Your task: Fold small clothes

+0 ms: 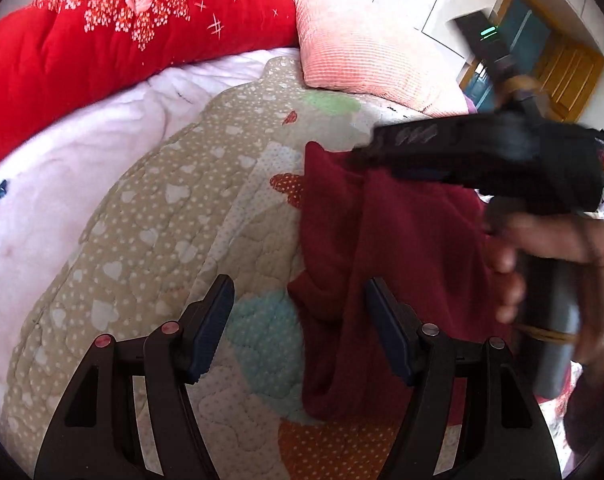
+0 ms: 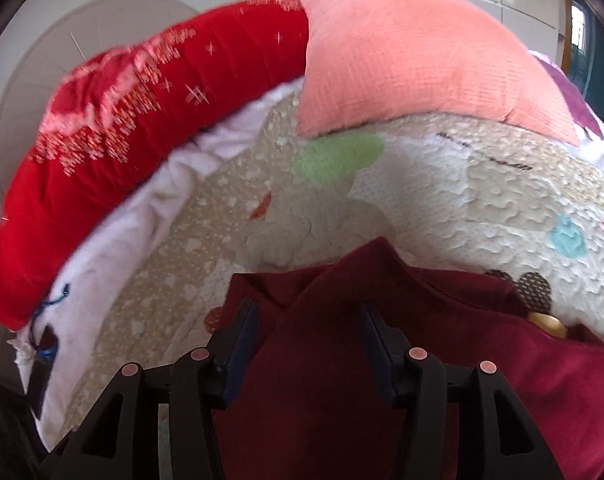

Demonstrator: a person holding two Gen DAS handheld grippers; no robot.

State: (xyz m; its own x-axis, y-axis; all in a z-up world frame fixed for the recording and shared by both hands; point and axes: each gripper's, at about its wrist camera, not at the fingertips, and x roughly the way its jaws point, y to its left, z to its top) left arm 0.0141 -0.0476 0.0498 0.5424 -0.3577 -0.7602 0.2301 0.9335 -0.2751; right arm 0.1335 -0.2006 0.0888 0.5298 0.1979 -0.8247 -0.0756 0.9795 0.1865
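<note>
I had the quilted bedspread (image 1: 174,208) filling most of both views, with the red floral quilt (image 1: 102,40) rolled along the upper left and the pink pillow (image 1: 362,48) at the top centre. The maroon garment (image 1: 382,260) lay on the bedspread in the right half of the left wrist view, bunched in long folds, and filled the bottom centre of the right wrist view.

My worry was that the garment was rumpled, not flat: any pinch now could catch several layers at once and drag the whole piece instead of turning one edge over. The right wrist view was smeared with motion, so I judged a grab there could easily miss the hem. A small pale round thing (image 2: 548,324) showed at the cloth's right edge; I could not tell what it was, and it might snag.

The left gripper (image 1: 298,320) stood fairly wide, holding nothing, its right pad (image 1: 386,328) over the garment's left edge; whether it touched I could not tell. The right gripper (image 2: 308,344), held in a hand (image 1: 562,280), stood partly open above the maroon cloth, nothing pinched between its pads.
</note>
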